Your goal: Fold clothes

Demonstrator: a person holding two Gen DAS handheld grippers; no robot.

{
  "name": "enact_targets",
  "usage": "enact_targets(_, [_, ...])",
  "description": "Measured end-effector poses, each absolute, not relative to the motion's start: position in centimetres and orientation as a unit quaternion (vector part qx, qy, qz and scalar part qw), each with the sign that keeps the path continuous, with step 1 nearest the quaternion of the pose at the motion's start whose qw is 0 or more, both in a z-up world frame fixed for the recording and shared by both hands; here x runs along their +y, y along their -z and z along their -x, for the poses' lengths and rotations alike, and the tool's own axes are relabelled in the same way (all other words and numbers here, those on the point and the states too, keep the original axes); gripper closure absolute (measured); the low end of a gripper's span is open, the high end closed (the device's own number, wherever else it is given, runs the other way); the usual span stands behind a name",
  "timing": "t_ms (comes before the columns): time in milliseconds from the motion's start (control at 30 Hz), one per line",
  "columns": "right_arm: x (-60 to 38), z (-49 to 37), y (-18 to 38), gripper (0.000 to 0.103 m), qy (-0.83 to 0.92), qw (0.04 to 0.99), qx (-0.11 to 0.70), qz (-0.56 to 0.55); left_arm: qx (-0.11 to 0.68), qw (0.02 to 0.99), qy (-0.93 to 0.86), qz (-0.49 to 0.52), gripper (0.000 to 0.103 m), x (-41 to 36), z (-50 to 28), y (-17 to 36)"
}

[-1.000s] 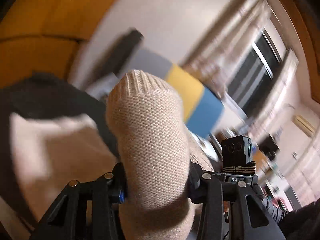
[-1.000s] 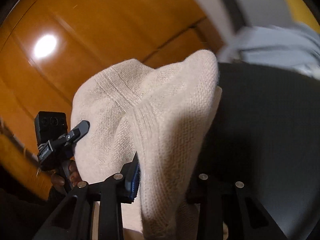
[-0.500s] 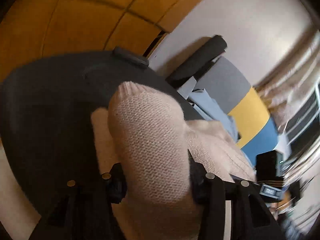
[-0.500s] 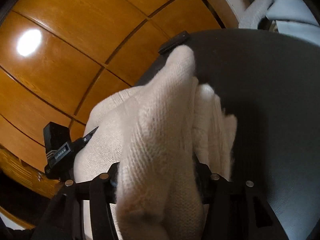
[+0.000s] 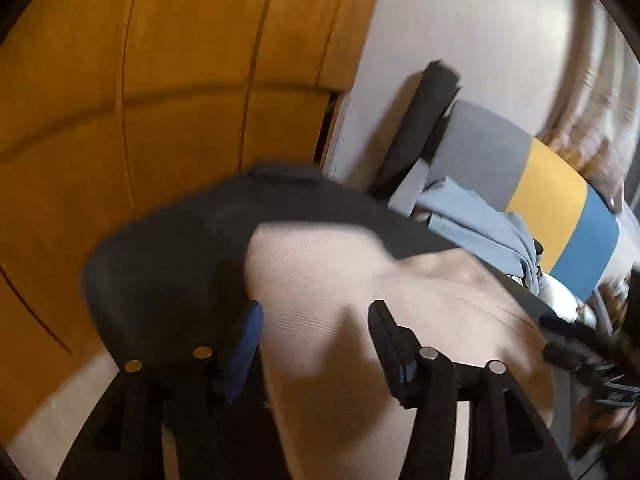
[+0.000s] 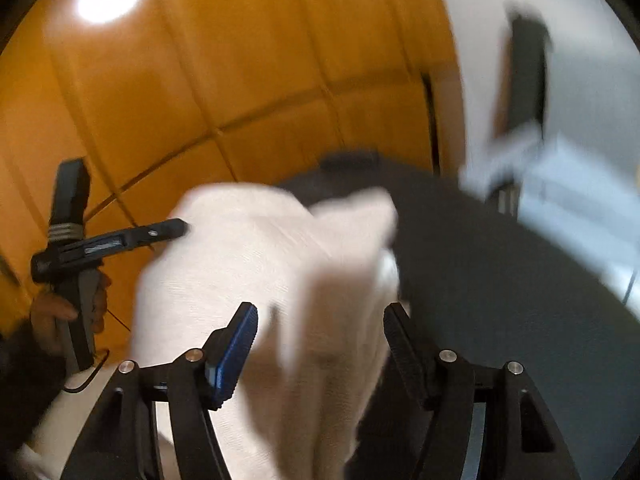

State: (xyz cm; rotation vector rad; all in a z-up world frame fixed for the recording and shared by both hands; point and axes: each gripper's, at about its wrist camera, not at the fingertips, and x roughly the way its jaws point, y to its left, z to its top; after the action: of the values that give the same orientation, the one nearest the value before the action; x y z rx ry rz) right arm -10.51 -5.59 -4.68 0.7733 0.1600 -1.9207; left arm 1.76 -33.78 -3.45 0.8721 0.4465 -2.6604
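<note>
My left gripper (image 5: 316, 330) has its jaws parted around the sweater (image 5: 360, 304), which lies bunched on the dark counter (image 5: 160, 264). My right gripper (image 6: 320, 332) is parted too, cloth loose between the jaws. Pulling out could snag the knit and undo the fold.

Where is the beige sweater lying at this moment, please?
In both wrist views the sweater lies low and central on the dark round table, between the fingers of each gripper, before the orange wood panelling.
</note>
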Motion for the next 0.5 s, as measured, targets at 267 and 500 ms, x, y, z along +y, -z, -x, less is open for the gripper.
enact_targets(267, [-5.8,7.4,9.2,0.036,0.744,0.522,0.126,-0.397,0.187,0.108,0.918,-0.332,0.044,-29.7,-0.5,5.9])
enact_targets(500, [-5.0,5.5,8.6,0.034,0.769,0.490,0.089,-0.400,0.169,0.140,0.917,-0.333,0.042,-29.4,0.2,7.7])
